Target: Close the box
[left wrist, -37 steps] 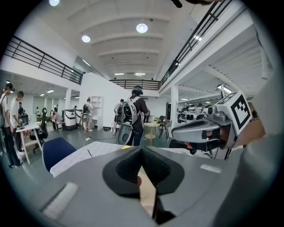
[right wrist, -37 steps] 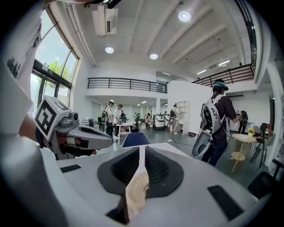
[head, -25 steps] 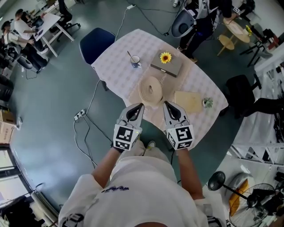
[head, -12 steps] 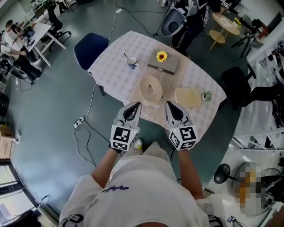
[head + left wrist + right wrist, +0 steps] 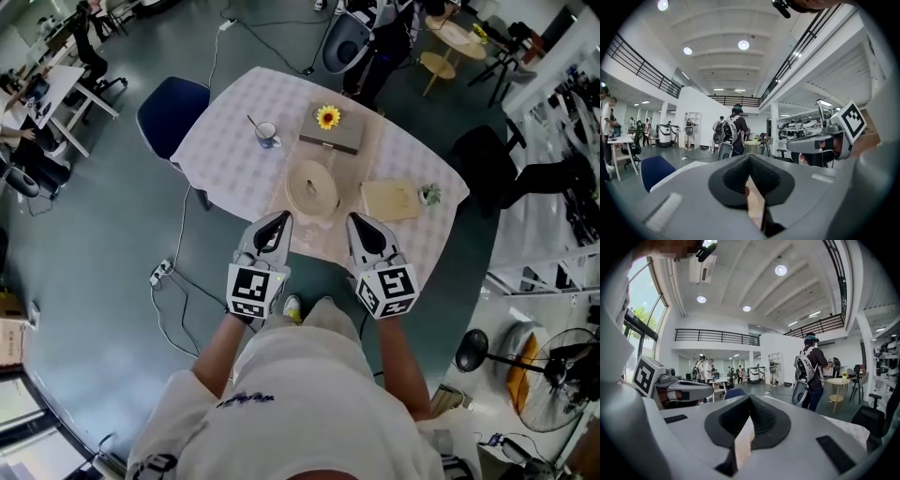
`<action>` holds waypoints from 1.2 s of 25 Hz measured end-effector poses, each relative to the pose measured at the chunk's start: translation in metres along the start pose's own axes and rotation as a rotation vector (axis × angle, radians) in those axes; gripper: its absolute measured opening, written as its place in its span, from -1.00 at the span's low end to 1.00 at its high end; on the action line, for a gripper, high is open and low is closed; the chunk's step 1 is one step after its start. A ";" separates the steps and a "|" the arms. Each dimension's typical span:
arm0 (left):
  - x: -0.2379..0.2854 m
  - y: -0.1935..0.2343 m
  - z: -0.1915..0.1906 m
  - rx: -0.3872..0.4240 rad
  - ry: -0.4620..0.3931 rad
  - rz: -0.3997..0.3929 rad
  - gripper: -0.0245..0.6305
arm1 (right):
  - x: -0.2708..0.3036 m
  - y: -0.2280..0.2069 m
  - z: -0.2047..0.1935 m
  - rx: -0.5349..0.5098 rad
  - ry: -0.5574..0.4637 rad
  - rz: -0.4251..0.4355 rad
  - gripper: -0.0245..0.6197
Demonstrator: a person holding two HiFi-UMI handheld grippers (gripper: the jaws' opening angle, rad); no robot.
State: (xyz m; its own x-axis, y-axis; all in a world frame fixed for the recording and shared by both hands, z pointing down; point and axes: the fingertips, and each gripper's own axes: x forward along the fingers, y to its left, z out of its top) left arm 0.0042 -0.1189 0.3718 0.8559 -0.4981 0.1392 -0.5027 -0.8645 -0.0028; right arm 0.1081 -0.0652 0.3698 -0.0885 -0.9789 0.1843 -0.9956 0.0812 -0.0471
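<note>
In the head view a round beige box (image 5: 312,187) lies near the front of a table with a pale checked cloth (image 5: 225,141). Right of it lies a flat tan square piece (image 5: 392,199); behind it sits a grey flat box (image 5: 330,137) with a sunflower (image 5: 327,117) on top. My left gripper (image 5: 279,221) and right gripper (image 5: 357,224) are held side by side over the table's near edge, just short of the round box, both shut and empty. In both gripper views the left gripper (image 5: 750,158) and right gripper (image 5: 749,400) point level across the hall; the boxes are hidden there.
A mug with a spoon (image 5: 267,135) stands at the table's back left, a small plant (image 5: 430,194) at its right edge. A blue chair (image 5: 169,111) is at the left, cables and a power strip (image 5: 161,271) lie on the floor, and people stand beyond the table.
The head camera has shifted, so the table sits higher and further left in the picture. Both grippers stay shut and keep nearly the same place near the table's front edge.
</note>
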 end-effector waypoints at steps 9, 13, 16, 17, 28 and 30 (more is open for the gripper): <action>0.002 0.007 -0.004 -0.003 0.001 -0.034 -0.92 | -0.001 -0.003 -0.004 0.014 0.005 -0.041 -0.91; 0.000 0.010 -0.003 0.004 0.001 -0.032 -0.92 | 0.002 -0.001 -0.002 0.010 -0.003 -0.041 -0.91; -0.001 0.011 0.000 0.008 -0.007 -0.032 -0.92 | 0.004 0.000 0.001 0.007 -0.010 -0.038 -0.91; -0.001 0.011 0.002 0.011 -0.010 -0.033 -0.92 | 0.004 0.001 0.003 0.005 -0.013 -0.037 -0.91; -0.002 0.019 0.002 0.013 -0.007 -0.025 -0.92 | 0.011 0.002 0.009 0.007 -0.026 -0.034 -0.91; -0.002 0.020 0.001 0.018 -0.004 -0.026 -0.92 | 0.013 0.003 0.009 0.004 -0.026 -0.034 -0.91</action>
State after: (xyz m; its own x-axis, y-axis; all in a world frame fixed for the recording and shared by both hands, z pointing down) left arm -0.0074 -0.1357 0.3701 0.8690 -0.4760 0.1355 -0.4783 -0.8780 -0.0166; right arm 0.1046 -0.0790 0.3627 -0.0537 -0.9857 0.1600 -0.9979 0.0471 -0.0453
